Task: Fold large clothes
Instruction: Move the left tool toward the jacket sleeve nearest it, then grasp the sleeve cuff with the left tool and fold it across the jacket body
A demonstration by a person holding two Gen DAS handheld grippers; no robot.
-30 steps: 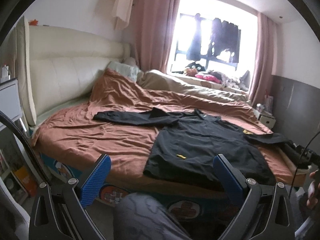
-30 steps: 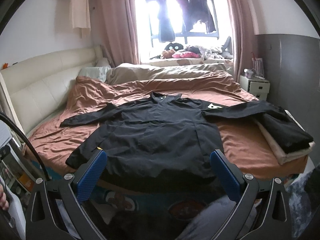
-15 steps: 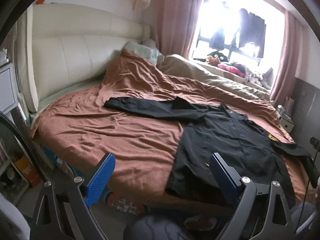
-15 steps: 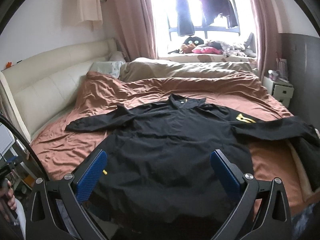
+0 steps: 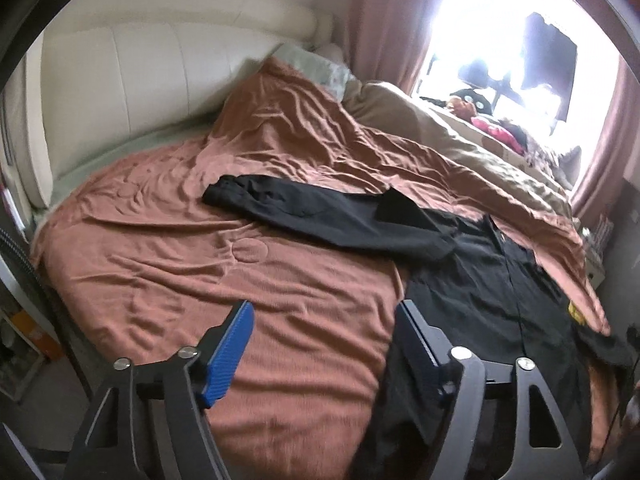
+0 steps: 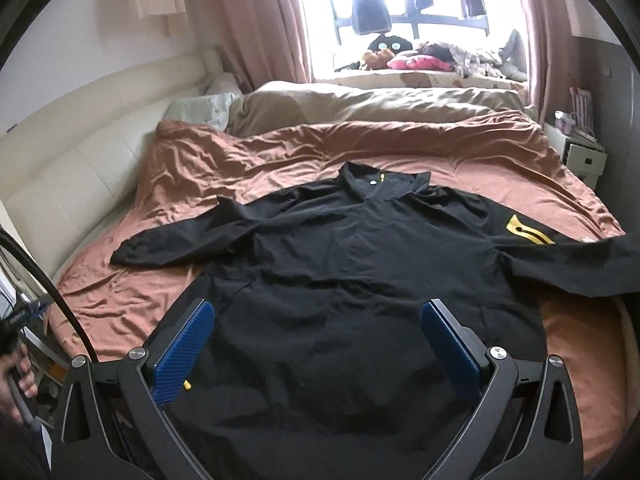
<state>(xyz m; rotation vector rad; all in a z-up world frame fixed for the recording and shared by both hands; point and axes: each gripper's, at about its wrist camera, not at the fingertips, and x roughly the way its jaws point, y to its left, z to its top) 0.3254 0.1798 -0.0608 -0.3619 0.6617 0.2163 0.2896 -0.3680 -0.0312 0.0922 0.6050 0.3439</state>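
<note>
A large black jacket (image 6: 360, 276) with yellow marks lies spread flat on the rust-brown bedspread (image 6: 120, 300), collar toward the window and both sleeves stretched out sideways. My right gripper (image 6: 316, 332) hovers open above its lower body, with only fabric seen far below the pads. In the left wrist view the jacket (image 5: 492, 280) fills the right side and its left sleeve (image 5: 320, 212) runs out across the bedspread (image 5: 200, 260). My left gripper (image 5: 324, 340) hangs over the bed's near edge beside the jacket's hem; its jaws are closing with nothing between them.
A cream padded headboard (image 5: 120, 80) lines the left side. A beige duvet (image 6: 380, 104) and a pillow (image 6: 204, 108) lie at the far side under the window. A white nightstand (image 6: 576, 148) stands at the right. A hand (image 6: 16, 376) shows at the left edge.
Both grippers have swept in over the bed, so the jacket looms larger. The left view shifted left toward the sleeve, and the left jaws have narrowed.
</note>
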